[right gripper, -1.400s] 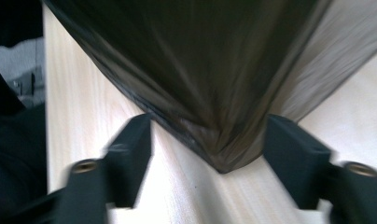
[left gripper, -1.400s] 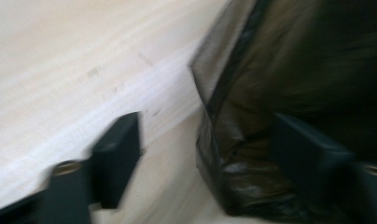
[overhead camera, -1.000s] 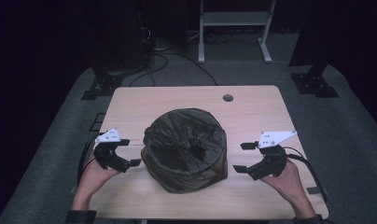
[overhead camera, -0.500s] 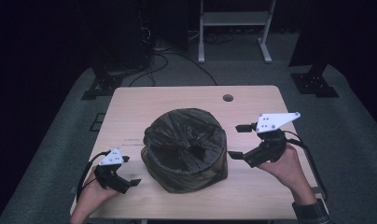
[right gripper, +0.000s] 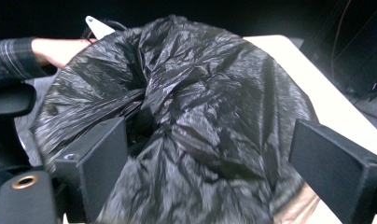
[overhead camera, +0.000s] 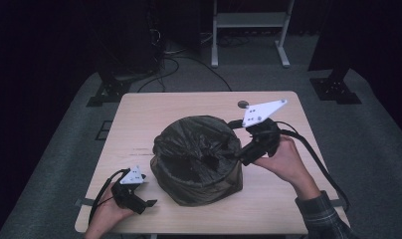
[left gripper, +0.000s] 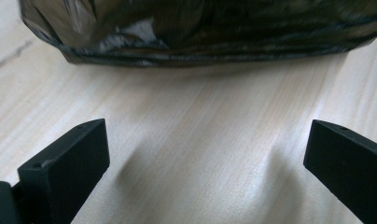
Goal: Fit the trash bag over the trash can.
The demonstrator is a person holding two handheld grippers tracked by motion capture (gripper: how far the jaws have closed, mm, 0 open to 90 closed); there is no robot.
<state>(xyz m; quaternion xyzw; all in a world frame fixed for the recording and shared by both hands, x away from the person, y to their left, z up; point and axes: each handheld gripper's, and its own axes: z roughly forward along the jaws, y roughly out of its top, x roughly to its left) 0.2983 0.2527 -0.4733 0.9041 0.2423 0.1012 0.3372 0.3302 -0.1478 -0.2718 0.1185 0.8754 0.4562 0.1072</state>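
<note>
One bin bag (overhead camera: pixel 199 149) on show, one bin (overhead camera: pixel 209 186) under it, two grippers, one pale wooden worktop (overhead camera: pixel 184 107). Sitting mid-worktop, slightly toward the near edge: a round, brownish, see-through bin lined with crinkly black plastic, glossy and heavily creased, folded over the rim and bunched into a dark hollow at the centre. Right gripper (overhead camera: pixel 237 141) up at the bag's far-right rim, jaws spread wide, one low against the liner's edge and one higher by the grey three-cornered plate; from its own view, black square-ended jaws standing far apart on either side of the rumpled plastic (right gripper: pixel 191 116), nothing pinched between them, actual contact with the film hard to call. Left gripper (overhead camera: pixel 148 203) down at the near-left corner of the worktop, just beside the bin's base, gaping wide as well and holding nothing; from its own view, bare light wood grain (left gripper: pixel 200 154) between the two matte black jaws, with the bag's shiny folded lower edge (left gripper: pixel 200 32) straight ahead and clear of both tips. Checked sleeve (overhead camera: pixel 321 219) at the right wrist.
</note>
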